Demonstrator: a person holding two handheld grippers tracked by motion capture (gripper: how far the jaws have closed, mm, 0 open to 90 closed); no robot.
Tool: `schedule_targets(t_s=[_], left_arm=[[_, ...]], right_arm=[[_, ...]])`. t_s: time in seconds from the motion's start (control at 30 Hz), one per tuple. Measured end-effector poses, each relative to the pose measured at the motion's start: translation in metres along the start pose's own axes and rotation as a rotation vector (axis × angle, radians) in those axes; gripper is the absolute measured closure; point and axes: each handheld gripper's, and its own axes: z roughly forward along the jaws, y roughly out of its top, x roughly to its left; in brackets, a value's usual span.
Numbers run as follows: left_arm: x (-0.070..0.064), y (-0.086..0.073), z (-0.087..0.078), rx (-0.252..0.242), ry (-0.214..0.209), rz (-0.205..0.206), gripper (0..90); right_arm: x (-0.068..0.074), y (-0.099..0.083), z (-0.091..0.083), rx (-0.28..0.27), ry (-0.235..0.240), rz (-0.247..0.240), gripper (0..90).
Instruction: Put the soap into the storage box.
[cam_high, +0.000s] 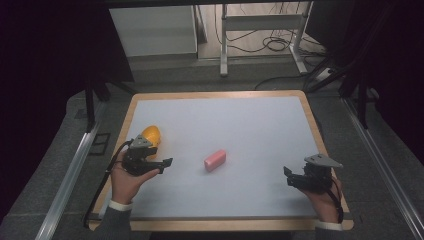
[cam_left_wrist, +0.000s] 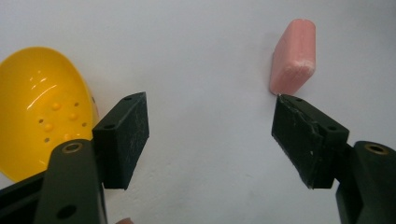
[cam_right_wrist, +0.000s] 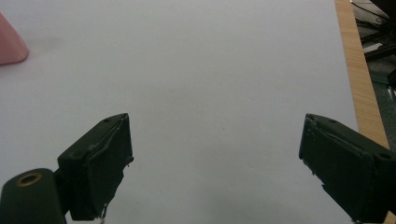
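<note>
A: How are the grippers held?
B: Both the left gripper (cam_high: 161, 164) and right gripper (cam_high: 290, 176) are spread wide, nothing grasped.
A: Where is the soap (cam_high: 215, 159) found?
B: Mid-table (cam_high: 260, 125), between them; the bowl (cam_high: 151, 136) is seen beside the left.

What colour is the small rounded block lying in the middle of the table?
Pink. The small rounded block shows best in the left gripper view.

Bare table (cam_high: 260, 135) separates the pink block (cam_high: 215, 160) from both grippers (yellow bowl (cam_high: 151, 136) far left).
</note>
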Motion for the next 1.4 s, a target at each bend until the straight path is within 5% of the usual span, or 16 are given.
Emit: schedule_targets(t_s=[1.4], left_arm=[[-0.03, 0.031, 0.031, 0.057, -0.04, 0.091, 27.6]], right_arm=[[0.0, -0.002, 0.004, 0.025, 0.0, -0.003, 9.3]])
